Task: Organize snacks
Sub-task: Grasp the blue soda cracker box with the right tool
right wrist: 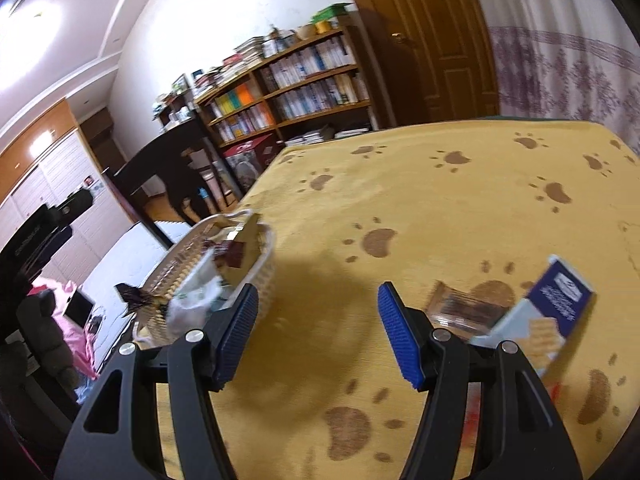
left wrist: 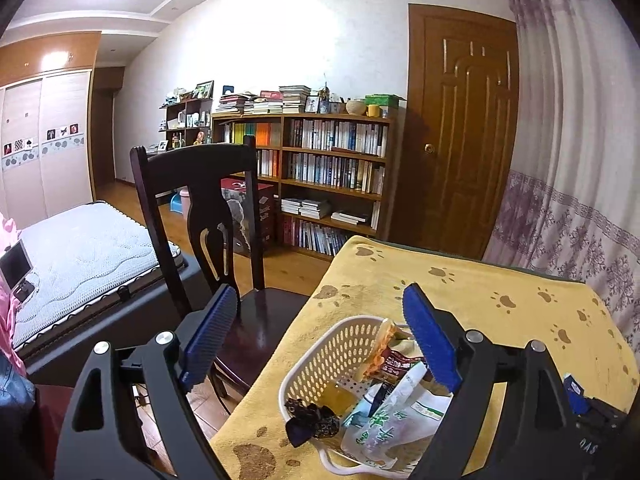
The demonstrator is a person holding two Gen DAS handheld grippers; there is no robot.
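Sorting snacks | white basket (left wrist: 320, 356) at table's left edge, already holding soft packets | blue cracker box (right wrist: 548, 316) lies beside right gripper (right wrist: 318, 334), jaws spread, empty | left gripper (left wrist: 320, 336) also spread, empty | box looks light, stiff; pinch its narrow sides.

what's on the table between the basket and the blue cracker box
In the right wrist view, mostly bare yellow cloth separates the basket from the box; one clear-wrapped snack lies beside the box.
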